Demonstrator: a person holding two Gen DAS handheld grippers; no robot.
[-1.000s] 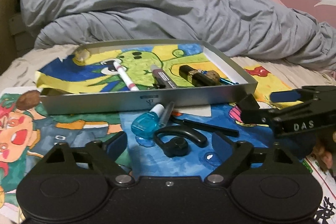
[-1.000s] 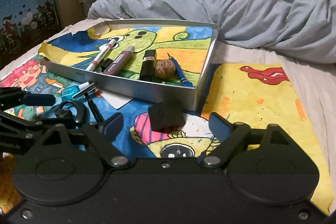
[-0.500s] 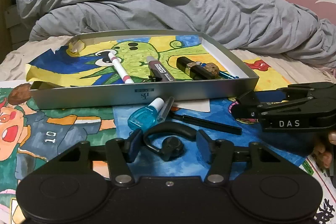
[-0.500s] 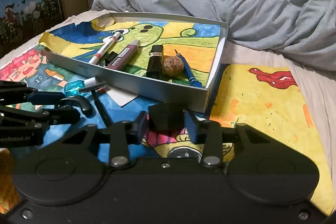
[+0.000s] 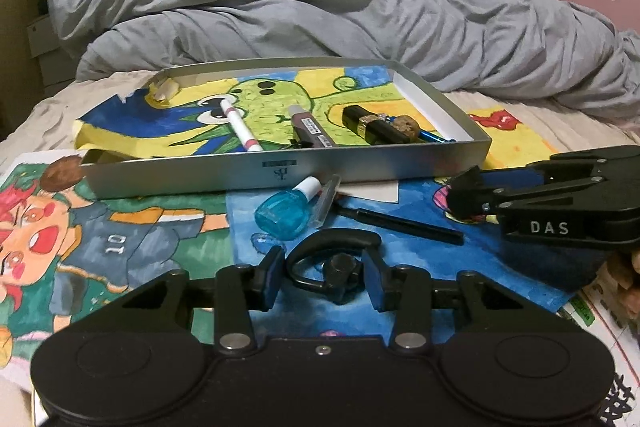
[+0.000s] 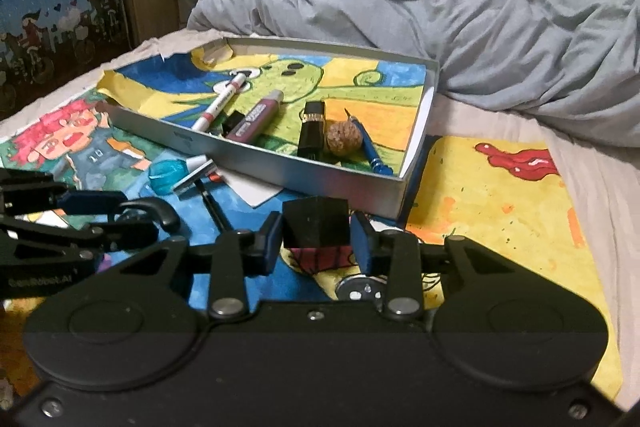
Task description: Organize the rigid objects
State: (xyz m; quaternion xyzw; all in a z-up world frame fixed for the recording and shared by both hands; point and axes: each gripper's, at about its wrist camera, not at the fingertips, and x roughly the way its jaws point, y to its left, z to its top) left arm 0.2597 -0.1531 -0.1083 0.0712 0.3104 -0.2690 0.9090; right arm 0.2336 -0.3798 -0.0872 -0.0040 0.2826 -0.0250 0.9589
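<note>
Black on black, so contact is hard to read. Left tongs have just been closing and now bracket the black ear-hook piece: its round body sits between the pads, its hook arches away toward the tray, long axis roughly across the jaws. Pads look to touch it on both sides; I judge it gripped, not certain. Right tongs have likewise just narrowed onto the black cube, pads against both side faces, cube lying just short of the grey tray. Tray lies straight ahead of both tongs, right ones nearer its open corner. Coming move, I judge: lift, carry forward over the near wall. Hidden: cube's underside, ear-hook's lower half behind the left tongs' body, whether either item is off the painted paper.
</note>
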